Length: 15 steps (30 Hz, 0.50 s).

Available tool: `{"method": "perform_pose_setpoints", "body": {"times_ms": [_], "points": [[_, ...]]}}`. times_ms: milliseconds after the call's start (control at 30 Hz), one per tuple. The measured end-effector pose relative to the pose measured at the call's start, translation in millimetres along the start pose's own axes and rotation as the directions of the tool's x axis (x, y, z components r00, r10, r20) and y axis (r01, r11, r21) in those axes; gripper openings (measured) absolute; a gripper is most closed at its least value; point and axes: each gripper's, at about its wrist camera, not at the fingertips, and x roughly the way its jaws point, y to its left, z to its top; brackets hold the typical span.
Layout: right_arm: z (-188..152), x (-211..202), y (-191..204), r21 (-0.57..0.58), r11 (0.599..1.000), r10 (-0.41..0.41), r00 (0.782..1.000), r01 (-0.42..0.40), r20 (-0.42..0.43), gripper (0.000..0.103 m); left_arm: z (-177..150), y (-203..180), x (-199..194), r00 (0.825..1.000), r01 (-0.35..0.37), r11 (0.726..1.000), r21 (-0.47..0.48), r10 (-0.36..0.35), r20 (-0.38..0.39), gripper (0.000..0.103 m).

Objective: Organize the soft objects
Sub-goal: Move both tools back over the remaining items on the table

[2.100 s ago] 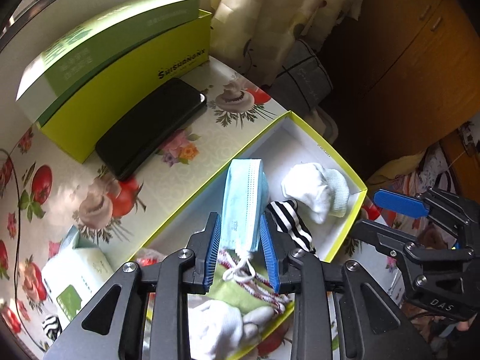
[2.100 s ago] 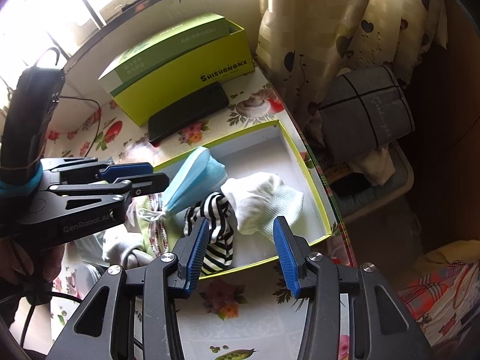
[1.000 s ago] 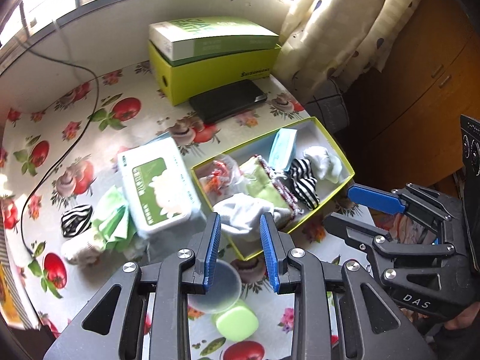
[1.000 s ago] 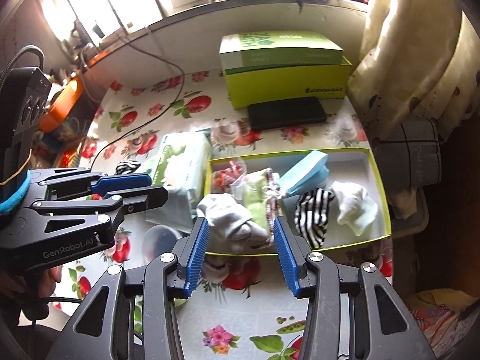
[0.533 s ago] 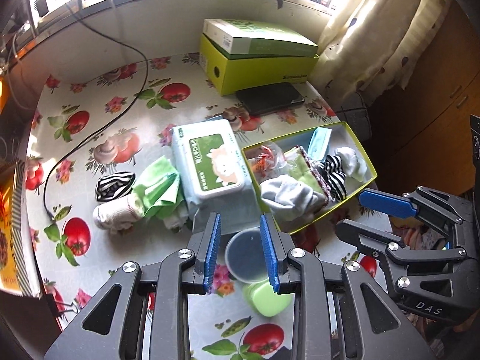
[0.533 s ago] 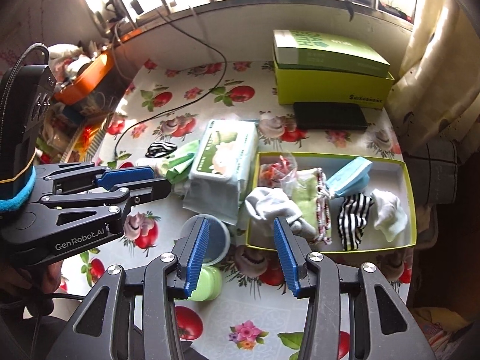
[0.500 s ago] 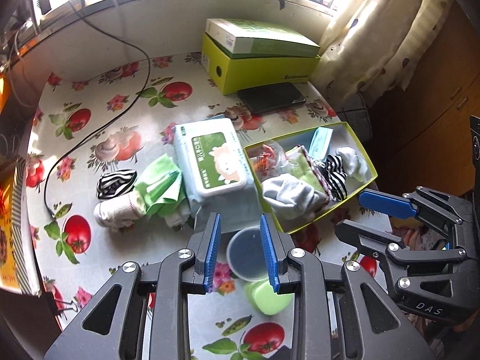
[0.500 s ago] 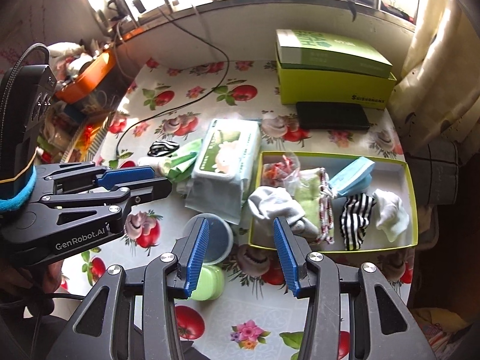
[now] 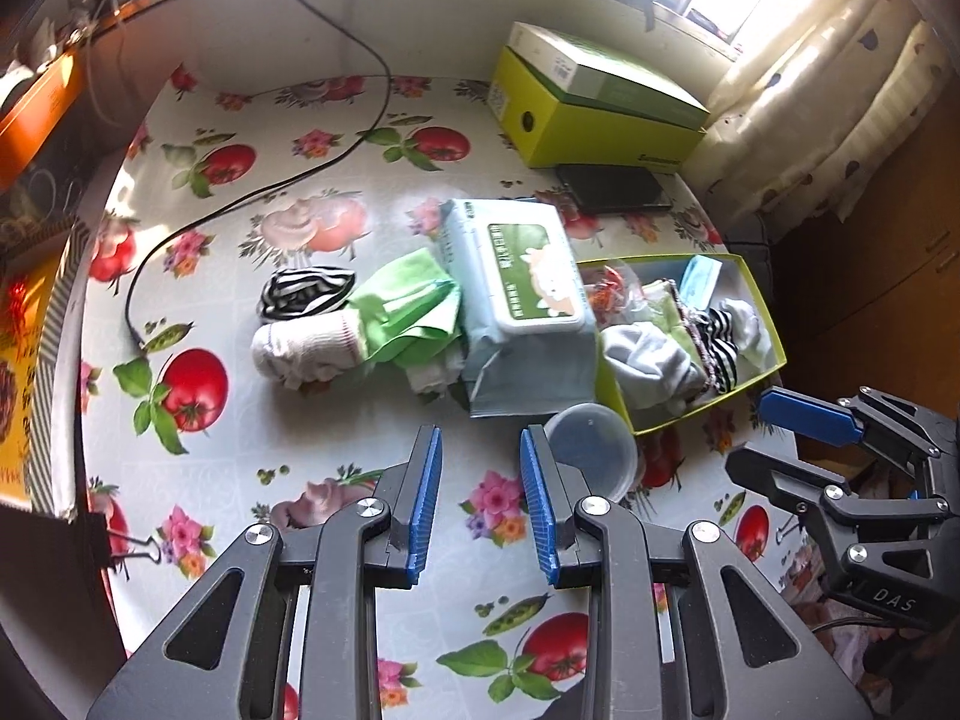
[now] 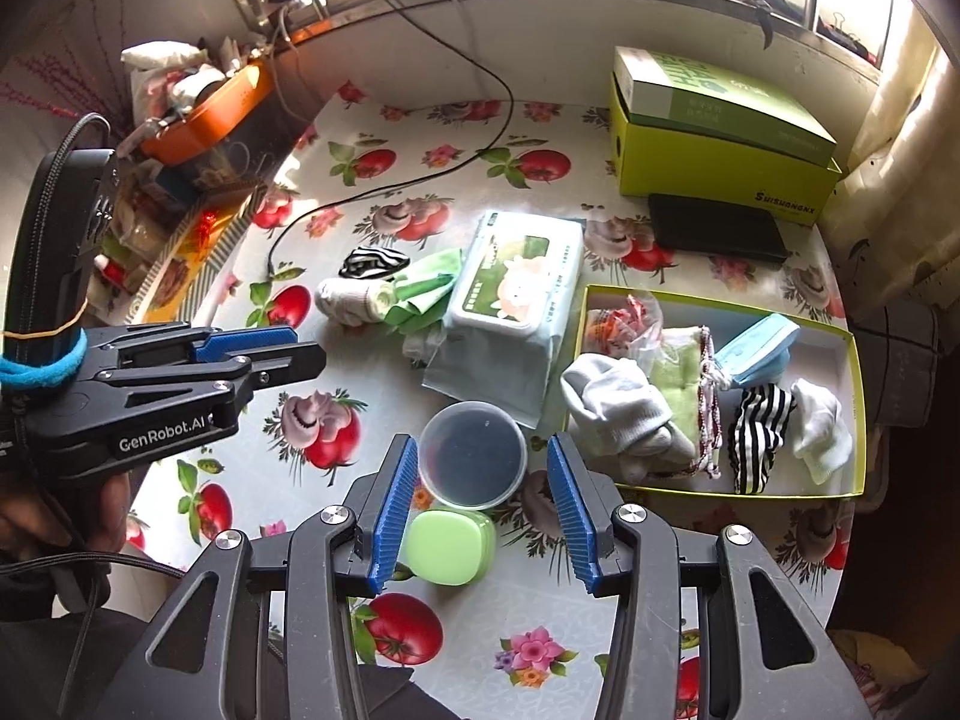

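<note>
Both grippers hang empty over the floral table: the left gripper [image 9: 480,450] part-open, the right gripper [image 10: 477,468] wider. Loose socks [image 9: 306,348] and green cloth [image 9: 408,312] lie at eleven o'clock from the left gripper, beside the wipes pack [image 9: 522,294]; the lime tray [image 10: 855,396] of sorted items sits at two.

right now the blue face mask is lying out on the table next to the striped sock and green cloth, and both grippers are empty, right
Not quite. The blue face mask is inside the yellow-green tray, not out on the table; the right wrist view shows it there. The rest holds: left gripper and right gripper are both empty.
</note>
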Motion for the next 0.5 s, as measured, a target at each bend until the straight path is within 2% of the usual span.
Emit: {"method": "perform_pose_setpoints", "body": {"times_ms": [500], "points": [[3,5,16,-0.029,0.999,0.014,1.000,-0.014,-0.014,0.044,-8,31,-5,1.000,-0.020,0.997,-0.071,0.020,0.006,0.028]]}}
